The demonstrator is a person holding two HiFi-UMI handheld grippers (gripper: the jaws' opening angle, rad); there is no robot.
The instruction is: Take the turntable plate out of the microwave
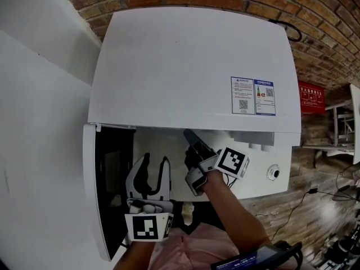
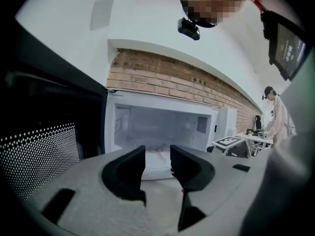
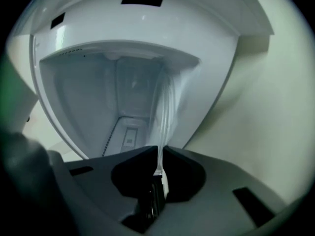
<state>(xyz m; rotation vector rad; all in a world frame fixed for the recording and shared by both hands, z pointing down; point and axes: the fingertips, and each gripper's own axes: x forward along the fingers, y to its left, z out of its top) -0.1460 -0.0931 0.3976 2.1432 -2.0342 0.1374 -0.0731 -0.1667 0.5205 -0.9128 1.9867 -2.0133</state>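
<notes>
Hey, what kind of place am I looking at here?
Probably a lab or workshop, not a home kitchen: a white microwave stands by a bare brick wall, with cables on the wood floor.

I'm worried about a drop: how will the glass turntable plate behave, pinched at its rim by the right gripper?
The turntable plate looks like clear glass, so it is probably stiff, fairly heavy and breakable. The right gripper pinches only its thin rim, so the plate may pivot or slip on that smooth surface.
</notes>
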